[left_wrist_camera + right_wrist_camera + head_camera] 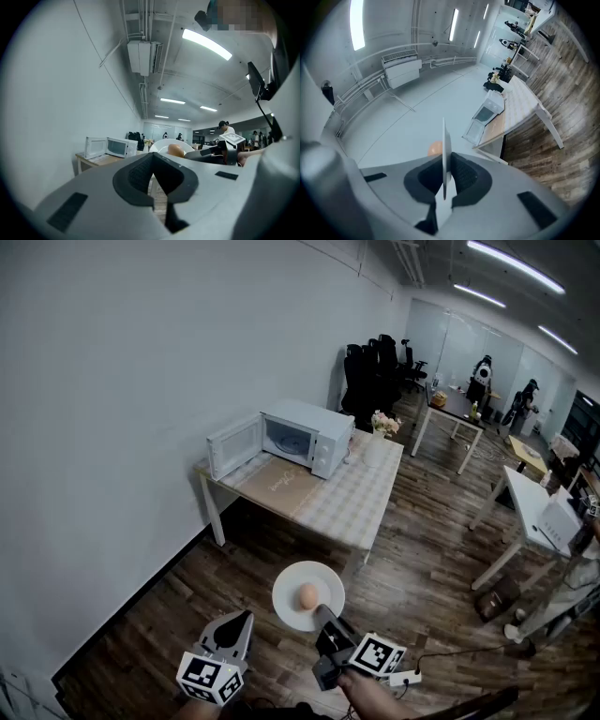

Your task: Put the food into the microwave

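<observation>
A white plate (307, 596) carries a round tan piece of food (307, 595). My right gripper (325, 615) is shut on the plate's near rim and holds it over the wood floor. In the right gripper view the plate (444, 140) shows edge-on between the jaws, with the food (434, 147) behind it. My left gripper (238, 624) hangs left of the plate, shut on nothing. The white microwave (302, 437) stands on a table (356, 507) ahead with its door (233, 446) swung open to the left. The left gripper view shows the microwave (116, 147) and the plate (165, 144).
A vase of flowers (382, 430) stands on the table right of the microwave. Black office chairs (373, 371) line the far wall. White desks (530, 507) stand at the right, and people are far back. A power strip (405, 678) lies on the floor.
</observation>
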Demonstrator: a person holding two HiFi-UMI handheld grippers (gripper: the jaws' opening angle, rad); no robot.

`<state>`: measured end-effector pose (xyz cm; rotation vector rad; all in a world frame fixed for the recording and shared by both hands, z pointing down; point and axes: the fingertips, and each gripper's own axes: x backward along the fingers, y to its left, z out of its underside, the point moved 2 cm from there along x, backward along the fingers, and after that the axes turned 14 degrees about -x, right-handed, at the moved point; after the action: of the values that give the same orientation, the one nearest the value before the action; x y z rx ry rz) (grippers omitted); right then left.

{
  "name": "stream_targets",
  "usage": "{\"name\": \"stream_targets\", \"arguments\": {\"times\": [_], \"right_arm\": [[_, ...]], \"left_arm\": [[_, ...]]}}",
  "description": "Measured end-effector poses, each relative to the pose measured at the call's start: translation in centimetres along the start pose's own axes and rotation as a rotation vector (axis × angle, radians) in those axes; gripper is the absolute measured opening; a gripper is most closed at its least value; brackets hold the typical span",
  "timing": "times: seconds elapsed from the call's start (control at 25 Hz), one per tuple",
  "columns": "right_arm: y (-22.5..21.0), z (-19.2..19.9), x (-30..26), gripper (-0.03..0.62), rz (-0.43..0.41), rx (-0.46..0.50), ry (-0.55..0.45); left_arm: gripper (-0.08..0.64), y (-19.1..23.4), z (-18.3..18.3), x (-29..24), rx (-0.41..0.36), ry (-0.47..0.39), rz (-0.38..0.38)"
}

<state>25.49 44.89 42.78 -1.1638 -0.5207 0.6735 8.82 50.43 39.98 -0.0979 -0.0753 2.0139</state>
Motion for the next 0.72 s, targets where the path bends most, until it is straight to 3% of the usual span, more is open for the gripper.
{"name": "stream_targets", "arguments": {"times": [0.44, 0.72], "right_arm": [[-0.3, -0.7, -1.9, 0.025, 0.009, 0.028, 0.018], [0.7, -1.3, -2.2, 0.025, 0.006, 0.13, -0.026]], "left_arm": [[0.008, 1.1, -0.2, -2.2, -0.013, -0.001, 0.003], [0.008, 1.3, 0.2, -1.7, 0.008, 0.002, -0.001]]}}
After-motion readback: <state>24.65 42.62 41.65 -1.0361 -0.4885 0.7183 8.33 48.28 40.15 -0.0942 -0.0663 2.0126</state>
